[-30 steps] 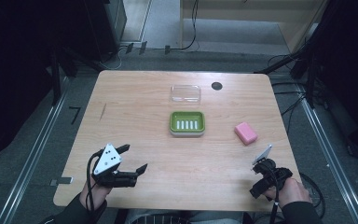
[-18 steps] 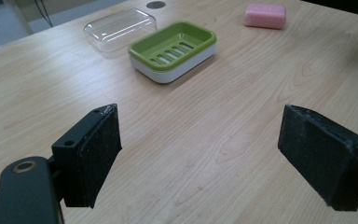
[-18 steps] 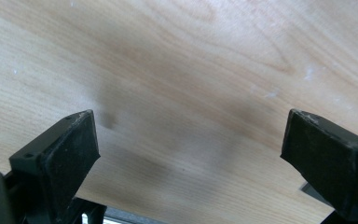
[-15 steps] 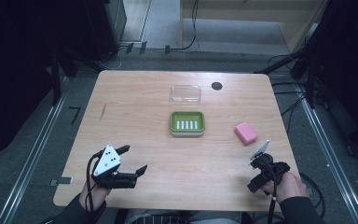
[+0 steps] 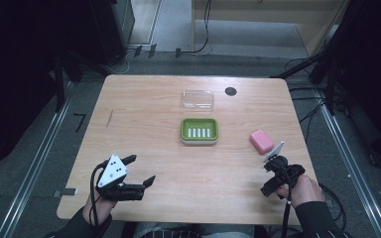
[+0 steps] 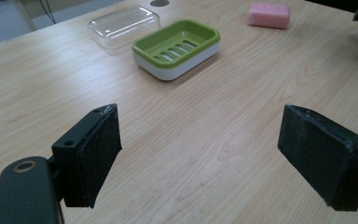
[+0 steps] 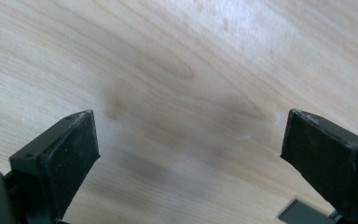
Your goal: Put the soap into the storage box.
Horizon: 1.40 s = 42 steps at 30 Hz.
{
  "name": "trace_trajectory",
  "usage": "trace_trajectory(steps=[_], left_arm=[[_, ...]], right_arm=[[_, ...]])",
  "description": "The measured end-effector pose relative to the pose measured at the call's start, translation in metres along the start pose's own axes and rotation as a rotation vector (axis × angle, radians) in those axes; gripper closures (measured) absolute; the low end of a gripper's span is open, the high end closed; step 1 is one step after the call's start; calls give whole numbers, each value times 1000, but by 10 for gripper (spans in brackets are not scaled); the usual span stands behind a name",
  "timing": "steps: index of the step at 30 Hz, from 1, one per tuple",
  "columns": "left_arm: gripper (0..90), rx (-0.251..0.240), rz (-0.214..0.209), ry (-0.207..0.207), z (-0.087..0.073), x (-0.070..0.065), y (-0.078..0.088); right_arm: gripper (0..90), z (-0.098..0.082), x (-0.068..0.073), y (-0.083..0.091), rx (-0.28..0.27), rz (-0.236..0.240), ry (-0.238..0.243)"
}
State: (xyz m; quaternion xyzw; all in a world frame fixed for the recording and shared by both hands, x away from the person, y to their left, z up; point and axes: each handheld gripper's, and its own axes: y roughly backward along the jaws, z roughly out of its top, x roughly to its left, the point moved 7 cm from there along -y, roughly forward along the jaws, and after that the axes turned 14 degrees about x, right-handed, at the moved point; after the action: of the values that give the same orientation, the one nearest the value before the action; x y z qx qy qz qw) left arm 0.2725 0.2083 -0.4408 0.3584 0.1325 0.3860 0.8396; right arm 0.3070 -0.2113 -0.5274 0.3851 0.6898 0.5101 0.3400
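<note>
Overhead, pink soap (image 5: 261, 141) beside right gripper (image 5: 273, 174).

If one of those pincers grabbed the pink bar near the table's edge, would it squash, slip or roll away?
The pink soap bar looks like a solid block, so it would probably stay stiff. Its rounded, smooth faces might slip between the pads. It lies flat on the table, so a push should slide it rather than roll it.

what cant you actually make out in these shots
- Pink soap: its underside is hidden against the table; in the left gripper view the top edge crops its far side.
- Green soap dish: what lies under its slotted insert is too small to tell.
- Right gripper: its own view is blurred bare wood, with no soap in sight.
- Clear lid: its far rim is faint.
</note>
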Motion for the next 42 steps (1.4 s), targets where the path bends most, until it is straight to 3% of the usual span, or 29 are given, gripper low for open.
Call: trace_trajectory(steps=[19,42], left_arm=[[140,6,5,-7,-2,0,1],[140,6,5,-6,-2,0,1]], right_arm=[[36,25,-6,11,-21,-3,20],[34,62,-32,24,-53,6,15]])
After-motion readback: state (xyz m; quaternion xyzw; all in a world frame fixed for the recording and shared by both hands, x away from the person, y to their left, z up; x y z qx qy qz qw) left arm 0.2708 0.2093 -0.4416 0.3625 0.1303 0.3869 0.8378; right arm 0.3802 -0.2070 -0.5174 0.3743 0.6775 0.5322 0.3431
